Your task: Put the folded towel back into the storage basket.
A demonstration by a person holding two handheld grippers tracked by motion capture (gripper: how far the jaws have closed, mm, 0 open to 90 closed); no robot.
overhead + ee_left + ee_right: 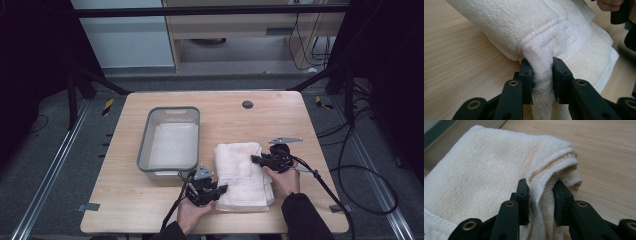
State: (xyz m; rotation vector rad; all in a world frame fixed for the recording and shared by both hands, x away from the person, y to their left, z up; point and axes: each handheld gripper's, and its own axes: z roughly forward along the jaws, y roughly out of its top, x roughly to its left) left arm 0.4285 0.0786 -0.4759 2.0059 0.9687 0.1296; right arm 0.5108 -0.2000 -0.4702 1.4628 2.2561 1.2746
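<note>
On the wooden counter (150, 200), toward its left half, a grey plastic tub (170, 139) stands with its pale floor showing; no label or writing on it can be read. Just right of the tub's near corner, the left claw (223, 188) is clenched on the near left edge of a folded white towel (240, 170), a pinch of terry cloth bunched between its black jaws by the woven border band. The towel lies flat on the counter just beside the tub, its woven band bearing a raised pattern too faint to read. At the towel's right edge, the right claw (253, 159) is clamped on the stacked folds, pads pressing the cloth from both sides.
</note>
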